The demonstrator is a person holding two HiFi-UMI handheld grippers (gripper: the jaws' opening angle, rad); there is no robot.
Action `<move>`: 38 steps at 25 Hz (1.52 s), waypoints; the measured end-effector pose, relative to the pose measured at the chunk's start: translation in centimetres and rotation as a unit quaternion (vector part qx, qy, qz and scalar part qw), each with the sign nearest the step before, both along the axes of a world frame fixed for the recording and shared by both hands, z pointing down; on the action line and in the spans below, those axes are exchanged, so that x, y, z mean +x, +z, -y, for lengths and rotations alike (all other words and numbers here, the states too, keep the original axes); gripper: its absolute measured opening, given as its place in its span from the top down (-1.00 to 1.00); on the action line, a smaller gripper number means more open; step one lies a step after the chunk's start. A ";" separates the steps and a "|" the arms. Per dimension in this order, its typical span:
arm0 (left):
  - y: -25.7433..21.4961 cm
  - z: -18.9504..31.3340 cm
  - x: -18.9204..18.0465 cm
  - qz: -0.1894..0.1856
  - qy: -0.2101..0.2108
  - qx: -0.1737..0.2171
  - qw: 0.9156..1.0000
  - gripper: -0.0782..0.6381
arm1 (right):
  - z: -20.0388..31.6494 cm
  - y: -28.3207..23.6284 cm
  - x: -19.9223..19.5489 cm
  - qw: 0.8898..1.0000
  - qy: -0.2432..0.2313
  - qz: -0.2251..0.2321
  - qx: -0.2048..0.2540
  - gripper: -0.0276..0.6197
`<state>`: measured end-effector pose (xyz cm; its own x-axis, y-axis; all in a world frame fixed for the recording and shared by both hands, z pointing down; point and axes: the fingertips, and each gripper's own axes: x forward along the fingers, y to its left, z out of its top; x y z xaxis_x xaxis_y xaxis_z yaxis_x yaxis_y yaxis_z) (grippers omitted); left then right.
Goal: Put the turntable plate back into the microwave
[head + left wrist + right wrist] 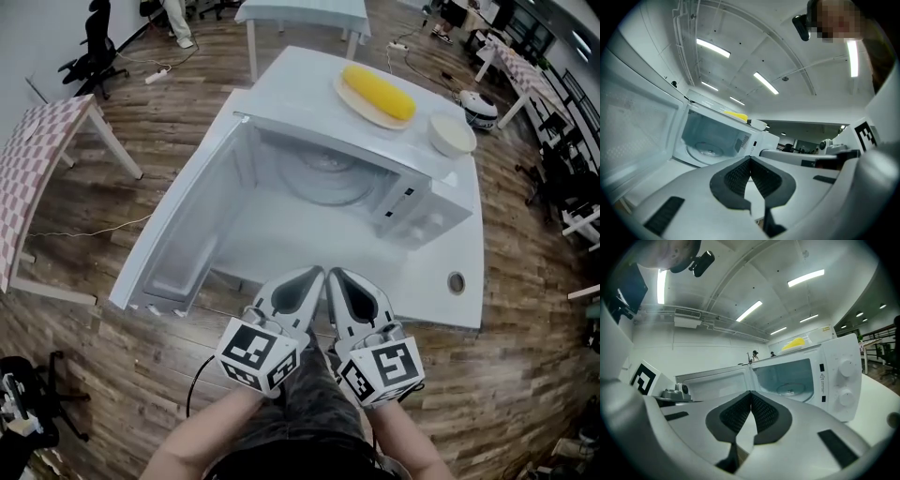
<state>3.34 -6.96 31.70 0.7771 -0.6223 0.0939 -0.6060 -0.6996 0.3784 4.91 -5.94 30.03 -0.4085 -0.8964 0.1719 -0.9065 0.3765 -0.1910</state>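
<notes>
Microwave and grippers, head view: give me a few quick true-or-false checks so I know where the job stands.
1. The microwave door stands open. True.
2. The turntable plate lies on the table outside the microwave. False: it sits inside the cavity.
3. The left gripper grips the turntable plate. False: its jaws are together on nothing.
4. A yellow corn cob lies in a dish on top of the microwave. True.
5. The right gripper is wide open. False: its jaws are shut, with nothing between them.
</notes>
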 end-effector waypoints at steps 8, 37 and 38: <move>-1.9 -3.2 -3.0 -0.005 -0.013 0.004 1.000 0.75 | -4.3 -0.8 -2.7 0.998 -0.047 -0.031 -0.006 0.84; -5.9 -5.9 -8.2 -0.027 -0.077 0.037 0.996 0.75 | -7.5 -5.0 -5.3 0.996 -0.083 -0.019 0.028 0.84; -5.9 -6.0 -8.3 -0.028 -0.078 0.036 0.996 0.75 | -7.6 -5.0 -5.3 0.996 -0.085 -0.020 0.027 0.84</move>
